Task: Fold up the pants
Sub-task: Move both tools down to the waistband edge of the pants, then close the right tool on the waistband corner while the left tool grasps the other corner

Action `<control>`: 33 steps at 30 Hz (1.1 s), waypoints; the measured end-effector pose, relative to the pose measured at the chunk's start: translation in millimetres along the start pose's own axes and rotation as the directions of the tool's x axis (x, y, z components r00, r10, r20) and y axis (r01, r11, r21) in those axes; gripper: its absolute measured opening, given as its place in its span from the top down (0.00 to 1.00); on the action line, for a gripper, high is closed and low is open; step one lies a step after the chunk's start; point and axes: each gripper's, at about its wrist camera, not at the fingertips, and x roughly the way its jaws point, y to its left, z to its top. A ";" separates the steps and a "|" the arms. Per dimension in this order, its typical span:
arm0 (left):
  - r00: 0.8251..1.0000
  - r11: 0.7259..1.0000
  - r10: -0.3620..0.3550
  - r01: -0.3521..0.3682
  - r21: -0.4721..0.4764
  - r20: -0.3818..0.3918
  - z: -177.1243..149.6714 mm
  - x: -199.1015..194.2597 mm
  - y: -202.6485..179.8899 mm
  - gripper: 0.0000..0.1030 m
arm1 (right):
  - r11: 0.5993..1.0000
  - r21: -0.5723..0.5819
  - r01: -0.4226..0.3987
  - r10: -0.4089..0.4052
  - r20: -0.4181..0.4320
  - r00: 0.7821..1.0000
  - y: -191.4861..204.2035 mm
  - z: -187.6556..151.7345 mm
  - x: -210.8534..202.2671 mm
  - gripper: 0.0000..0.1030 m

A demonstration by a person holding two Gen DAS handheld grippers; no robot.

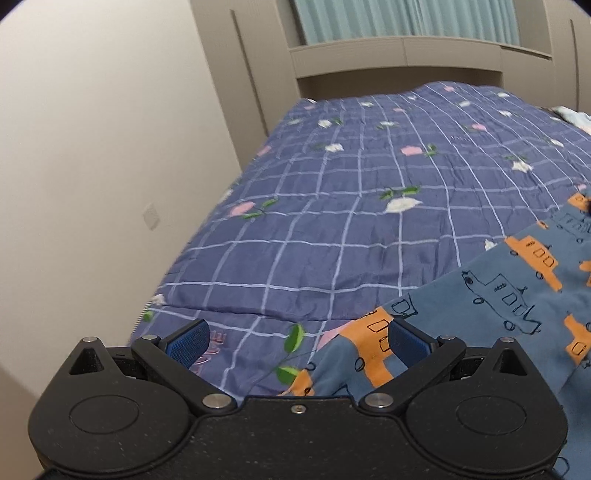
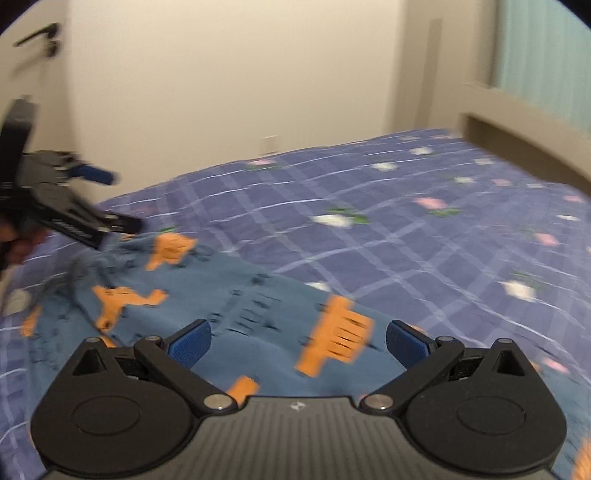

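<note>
Pants (image 1: 491, 295), blue with orange and outlined vehicle prints, lay spread on the bed (image 1: 369, 184), over its purple checked floral quilt, toward the near edge of the bed

Left gripper (image 1: 297, 341) hovered above the bed's near edge, jaws released and wide apart, gripping nothing; one blue pad (image 1: 406, 341) over an end of the pants, the other pad over bare quilt

Right gripper (image 2: 298, 341) above the pants, further along the bed, jaws likewise released and empty, blue fabric and an orange print between the pads

Seen from the right wrist camera: left gripper (image 2: 107, 199) at the far end of the pants, held just above the bed, blurred

Beyond the bed: beige headboard (image 1: 399, 61) with a pale green curtain (image 1: 406, 18) above it, plain wall (image 1: 92, 147) beside the bed
</note>
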 end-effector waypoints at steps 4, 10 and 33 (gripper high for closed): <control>0.998 0.997 -0.060 0.061 0.047 -0.006 4.1 17.7 -1.6 0.00 | 0.992 -0.094 -0.085 0.079 -0.059 0.995 -4.5 12.0 31.6 0.00; 0.985 0.978 -0.171 0.172 0.117 -0.025 9.0 36.6 -1.2 0.00 | 0.990 -0.092 -0.106 0.094 -0.118 0.989 -25.6 23.2 63.7 0.00; 0.827 0.867 -0.488 0.497 -0.045 -0.279 22.1 89.4 34.7 0.85 | 0.987 -0.044 -0.156 0.136 -0.297 0.945 -69.6 33.6 107.4 0.46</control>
